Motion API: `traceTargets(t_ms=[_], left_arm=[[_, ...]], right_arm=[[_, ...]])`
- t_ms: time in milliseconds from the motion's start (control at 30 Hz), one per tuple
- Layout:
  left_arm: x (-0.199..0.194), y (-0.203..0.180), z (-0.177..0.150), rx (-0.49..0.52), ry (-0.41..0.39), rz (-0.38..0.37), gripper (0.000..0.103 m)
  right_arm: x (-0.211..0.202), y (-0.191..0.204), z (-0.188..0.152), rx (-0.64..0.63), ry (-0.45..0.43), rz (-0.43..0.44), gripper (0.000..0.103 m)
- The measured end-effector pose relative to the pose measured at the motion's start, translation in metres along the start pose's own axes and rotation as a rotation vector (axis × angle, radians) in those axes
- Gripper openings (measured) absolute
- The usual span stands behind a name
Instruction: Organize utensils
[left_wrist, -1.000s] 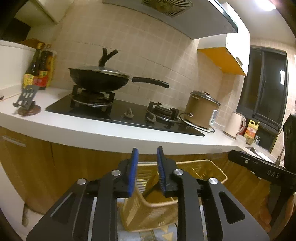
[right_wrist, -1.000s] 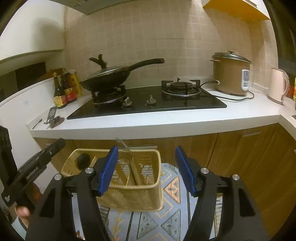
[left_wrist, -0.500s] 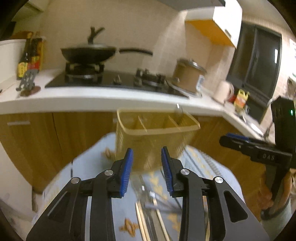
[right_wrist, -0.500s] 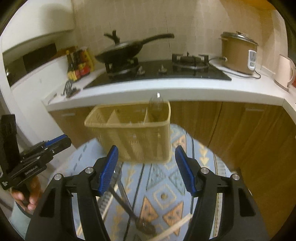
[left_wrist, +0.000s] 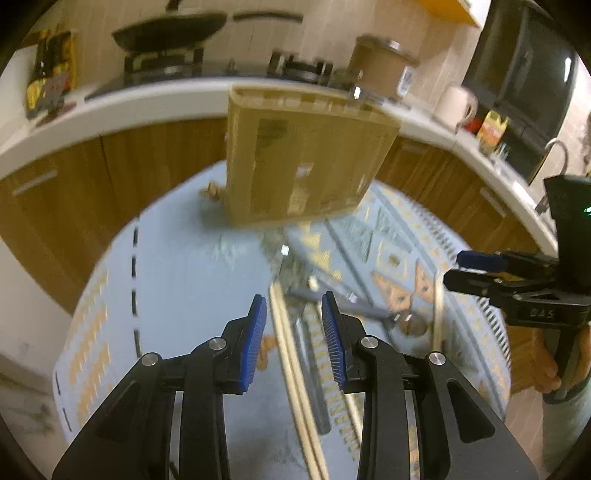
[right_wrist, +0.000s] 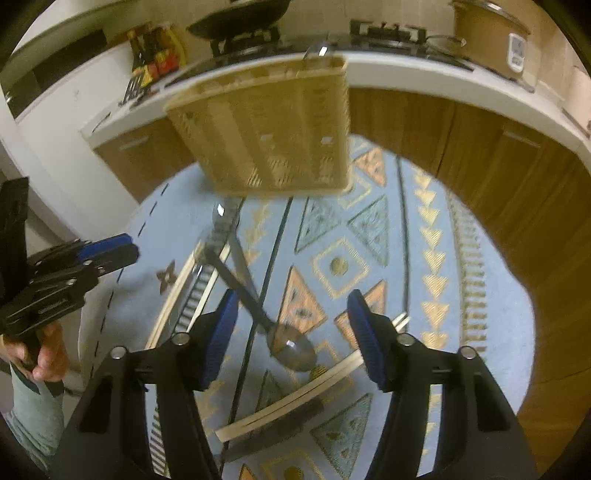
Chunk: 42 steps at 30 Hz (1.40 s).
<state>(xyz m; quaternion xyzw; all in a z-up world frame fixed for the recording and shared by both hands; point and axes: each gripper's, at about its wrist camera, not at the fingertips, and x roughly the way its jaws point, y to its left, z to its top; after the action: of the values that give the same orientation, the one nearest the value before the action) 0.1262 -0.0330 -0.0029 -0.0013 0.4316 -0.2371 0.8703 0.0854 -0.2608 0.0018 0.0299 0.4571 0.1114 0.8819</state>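
Steel spoon (right_wrist: 291, 349) lies on patterned rug (right_wrist: 424, 258) under my right tool (right_wrist: 291, 325), released, jaws just narrowing | left tool (left_wrist: 294, 325) released over chopsticks (left_wrist: 291, 362) | risk: crossed utensils snag, wrong one lifts | basket (right_wrist: 266, 129) beyond.

Open rug (right_wrist: 424, 258) lies right of the spoon (right_wrist: 291, 347); the basket (right_wrist: 269, 129) and cabinets (right_wrist: 517, 184) block beyond.

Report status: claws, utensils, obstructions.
Left claw open above chopsticks. Right claw open, closing, over spoon. Utensil basket upright beyond. Nothing blocking.
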Motion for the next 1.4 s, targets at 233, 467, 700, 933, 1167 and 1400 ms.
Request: traceTargets(t_ms=[233, 467, 700, 933, 1167, 1400], left_arm=[[0.034, 0.014, -0.018, 0.003, 0.142, -0.033, 0.021], [0.049, 0.004, -0.024, 0.081, 0.169, 0.029, 0.021], [0.056, 0.002, -0.025, 0.121, 0.185, 0.106, 0.021], [0.059, -0.009, -0.021, 0.162, 0.181, 0.161, 0.021], [0.061, -0.016, -0.021, 0.171, 0.224, 0.147, 0.020], [0.061, -0.009, -0.024, 0.148, 0.222, 0.138, 0.009]], right_arm=[[0.035, 0.011, -0.004, -0.021, 0.083, 0.042, 0.039], [0.056, 0.026, -0.002, -0.072, 0.115, 0.033, 0.039], [0.074, 0.046, -0.005, -0.162, 0.142, -0.022, 0.038], [0.083, 0.059, -0.005, -0.225, 0.141, -0.091, 0.033], [0.083, 0.068, -0.005, -0.288, 0.129, -0.154, 0.031], [0.087, 0.079, -0.008, -0.336, 0.139, -0.172, 0.012]])
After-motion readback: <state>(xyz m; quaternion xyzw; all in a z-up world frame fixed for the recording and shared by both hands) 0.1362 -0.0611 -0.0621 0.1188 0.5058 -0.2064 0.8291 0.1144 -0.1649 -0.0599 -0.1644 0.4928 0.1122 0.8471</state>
